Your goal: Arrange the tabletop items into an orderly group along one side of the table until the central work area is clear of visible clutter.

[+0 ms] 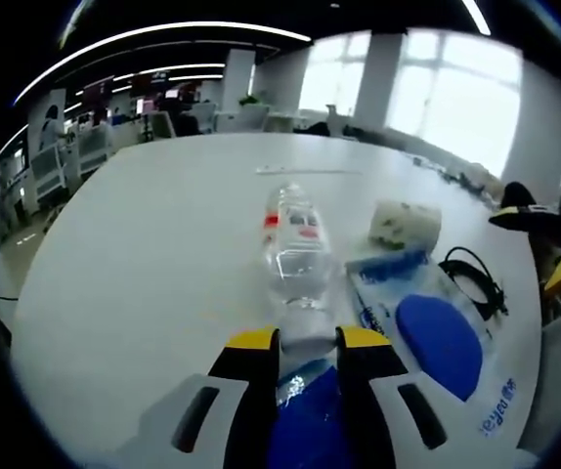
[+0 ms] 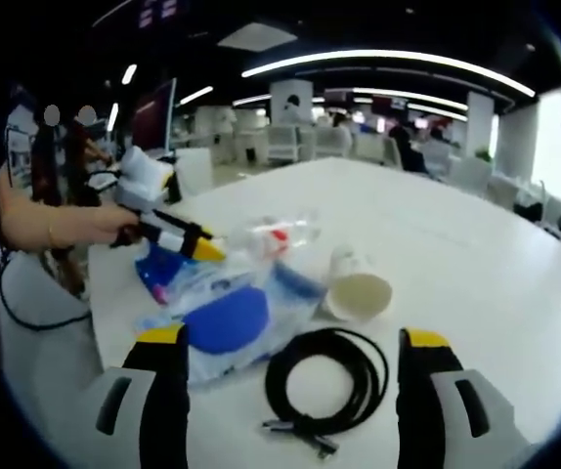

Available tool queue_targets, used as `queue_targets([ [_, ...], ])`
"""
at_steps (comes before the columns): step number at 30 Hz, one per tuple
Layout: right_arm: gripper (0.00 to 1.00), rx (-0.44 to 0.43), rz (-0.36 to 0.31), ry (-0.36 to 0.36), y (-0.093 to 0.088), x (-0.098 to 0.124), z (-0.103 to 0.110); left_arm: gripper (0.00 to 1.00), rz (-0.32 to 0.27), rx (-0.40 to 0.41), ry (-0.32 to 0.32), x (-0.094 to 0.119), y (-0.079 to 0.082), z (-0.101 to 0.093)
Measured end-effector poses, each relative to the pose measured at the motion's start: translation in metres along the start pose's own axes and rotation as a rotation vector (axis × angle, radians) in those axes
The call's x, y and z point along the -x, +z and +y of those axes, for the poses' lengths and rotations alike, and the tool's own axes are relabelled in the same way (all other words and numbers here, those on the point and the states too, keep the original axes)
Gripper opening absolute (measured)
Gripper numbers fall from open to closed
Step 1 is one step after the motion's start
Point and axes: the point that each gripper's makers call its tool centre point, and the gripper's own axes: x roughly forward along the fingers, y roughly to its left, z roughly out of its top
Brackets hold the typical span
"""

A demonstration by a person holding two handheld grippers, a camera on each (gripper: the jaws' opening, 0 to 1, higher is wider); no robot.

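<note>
1. Big office room with long ceiling lights and bright windows, and a wide white table [image 1: 144,244] in it
2. In the left gripper view, the left gripper [image 1: 308,342] is closed tight on the bottom end of a clear plastic bottle [image 1: 295,249] that lies on its side on the table
3. Just beside the bottle lies a clear bag [image 1: 427,322] with a blue round thing inside, then a paper cup [image 1: 405,224] on its side and a coiled black cable [image 1: 476,278]
4. In the right gripper view, the right gripper [image 2: 290,366] is spread wide and holds nothing
5. The black cable sits between its jaws, with the cup just past it
6. A hand [image 2: 85,227] holds the left gripper at the bottle
</note>
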Motion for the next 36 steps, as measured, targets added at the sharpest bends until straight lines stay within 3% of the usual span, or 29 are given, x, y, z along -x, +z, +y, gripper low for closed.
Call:
queue_targets([
  [16, 0.86, 0.101, -0.039, 0.026, 0.029, -0.015, 0.002, 0.2, 0.008, -0.094, 0.023, 0.013, 0.012, 0.002],
  [20, 0.79, 0.131, -0.053, 0.029, 0.036, -0.02, 0.001, 0.2, -0.002, -0.075, 0.017, 0.017, 0.017, 0.002],
  [31, 0.77, 0.203, -0.073, 0.071, 0.055, -0.038, 0.001, 0.2, 0.011, -0.238, 0.042, 0.027, 0.033, 0.002],
  [36, 0.76, 0.255, -0.064, 0.089, 0.061, -0.048, 0.0, 0.2, 0.014, -0.27, 0.04, 0.029, 0.039, 0.003],
])
